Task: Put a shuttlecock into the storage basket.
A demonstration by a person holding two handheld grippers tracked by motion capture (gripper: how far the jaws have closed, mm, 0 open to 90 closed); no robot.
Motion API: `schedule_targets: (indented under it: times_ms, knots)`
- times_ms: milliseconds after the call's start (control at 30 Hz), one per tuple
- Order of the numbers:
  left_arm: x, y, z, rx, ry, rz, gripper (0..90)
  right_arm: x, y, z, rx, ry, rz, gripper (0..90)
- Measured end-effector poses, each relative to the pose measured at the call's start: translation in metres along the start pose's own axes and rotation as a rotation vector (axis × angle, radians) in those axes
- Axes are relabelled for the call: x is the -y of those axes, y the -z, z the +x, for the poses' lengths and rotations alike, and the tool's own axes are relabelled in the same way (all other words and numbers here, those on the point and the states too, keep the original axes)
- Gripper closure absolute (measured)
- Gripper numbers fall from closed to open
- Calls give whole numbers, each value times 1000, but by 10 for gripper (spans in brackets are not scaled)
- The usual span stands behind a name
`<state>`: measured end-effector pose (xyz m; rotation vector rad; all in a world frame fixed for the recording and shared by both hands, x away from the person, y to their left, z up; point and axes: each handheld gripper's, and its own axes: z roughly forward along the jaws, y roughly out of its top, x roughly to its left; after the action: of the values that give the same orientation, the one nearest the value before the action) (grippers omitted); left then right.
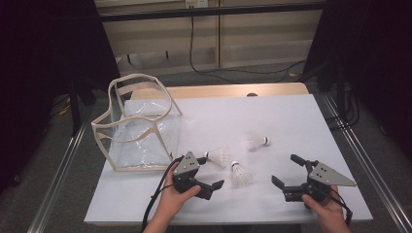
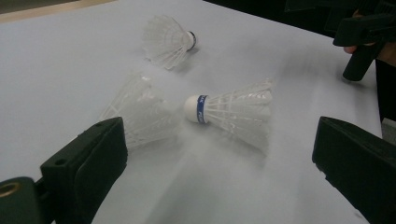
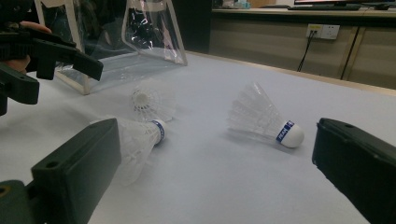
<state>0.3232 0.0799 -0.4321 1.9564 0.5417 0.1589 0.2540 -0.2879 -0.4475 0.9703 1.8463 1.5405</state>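
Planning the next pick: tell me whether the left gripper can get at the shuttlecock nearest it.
Probably yes: the left gripper is open, the shuttlecock lies free on the table, and nothing stands between them.

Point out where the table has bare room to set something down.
Free: the far right, beyond the far shuttlecock, and the near edge between the left gripper and right gripper. Crowded: around the clear bag and the two near shuttlecocks.

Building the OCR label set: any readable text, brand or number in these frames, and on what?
Blue band on the shuttlecock cork: white lettering, too blurred to read.
Blue bands on the other two shuttlecocks: also unreadable.
Clear bag, wall socket: no legible text.
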Motion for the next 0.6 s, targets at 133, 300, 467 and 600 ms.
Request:
schedule_targets:
  times_ms: [133, 300, 467, 600]
  knots:
    - [-1, -2, -1, 3, -3, 7, 33, 0, 0, 0, -1, -1, 0, 8]
    - [-1, -3, -2, 5, -2, 6, 33, 0, 0, 0, -1, 3, 0, 8]
    - [-1, -5, -2, 4, -8, 16, 33, 0, 0, 0, -1, 2, 0, 8]
    - [0, -5, -3, 11, -12, 22, 33, 0, 0, 0, -1, 3, 0, 8]
